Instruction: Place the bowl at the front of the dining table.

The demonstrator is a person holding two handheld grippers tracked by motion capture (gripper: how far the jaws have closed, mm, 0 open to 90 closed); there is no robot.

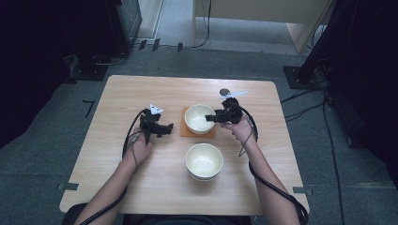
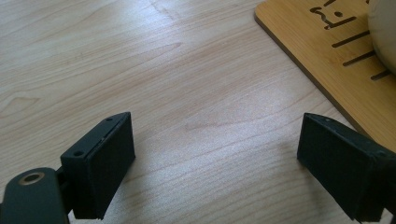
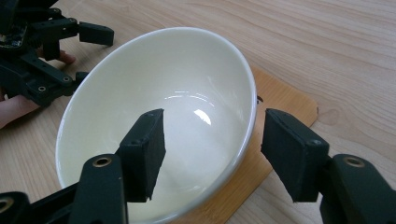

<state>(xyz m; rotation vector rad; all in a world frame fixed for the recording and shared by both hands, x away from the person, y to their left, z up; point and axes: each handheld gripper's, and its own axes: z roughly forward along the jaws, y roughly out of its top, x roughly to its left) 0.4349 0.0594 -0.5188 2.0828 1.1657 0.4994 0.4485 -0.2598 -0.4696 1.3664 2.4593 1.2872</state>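
Observation:
A cream bowl (image 1: 199, 118) stands on a square wooden coaster (image 1: 184, 133) at the middle of the table. My right gripper (image 1: 210, 118) is at its right rim. In the right gripper view the bowl (image 3: 163, 84) has one jaw inside it and the other outside over the coaster (image 3: 285, 98), and the right gripper (image 3: 212, 135) is open with neither pad pressing the rim. My left gripper (image 1: 168, 127) rests left of the coaster. It is open (image 2: 215, 135) over bare wood, with the coaster's corner (image 2: 327, 46) and the bowl's side (image 2: 385, 32) at the upper right.
A second cream bowl (image 1: 204, 161), apparently stacked on another, sits nearer the person, just in front of the coaster. The light wooden table (image 1: 141, 93) has bare room at left, right and back. The left gripper (image 3: 88, 53) and a hand (image 3: 14, 107) show beyond the bowl.

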